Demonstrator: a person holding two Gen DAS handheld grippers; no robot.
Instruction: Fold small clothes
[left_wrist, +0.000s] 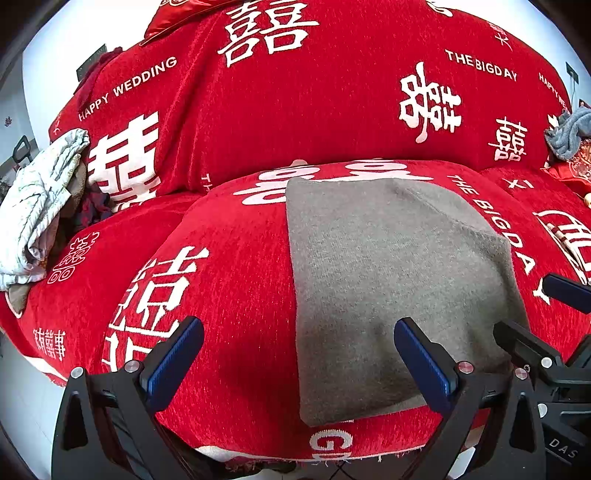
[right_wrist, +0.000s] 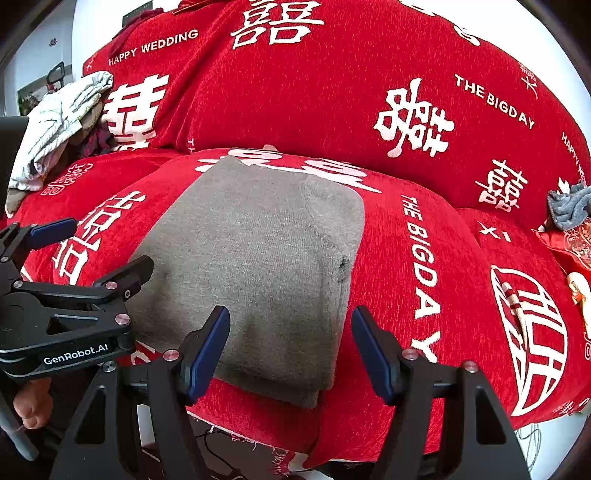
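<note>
Nearest us, our left gripper (left_wrist: 298, 363) has its fingers spread wide and empty, straddling the near left edge of the grey knit garment (left_wrist: 391, 280). Our right gripper (right_wrist: 290, 350) is likewise parted and holds nothing, poised over the garment's near right corner, so each side is within reach for a next fold. We judge the garment already folded into a narrow rectangle, lying flat on the red sofa cover (right_wrist: 424, 369) at the front of the seat cushion. Farther back to the left, a pale crumpled cloth pile (left_wrist: 40, 199) waits, likely next. At the far right sits a grey-blue rag (right_wrist: 569, 208).
</note>
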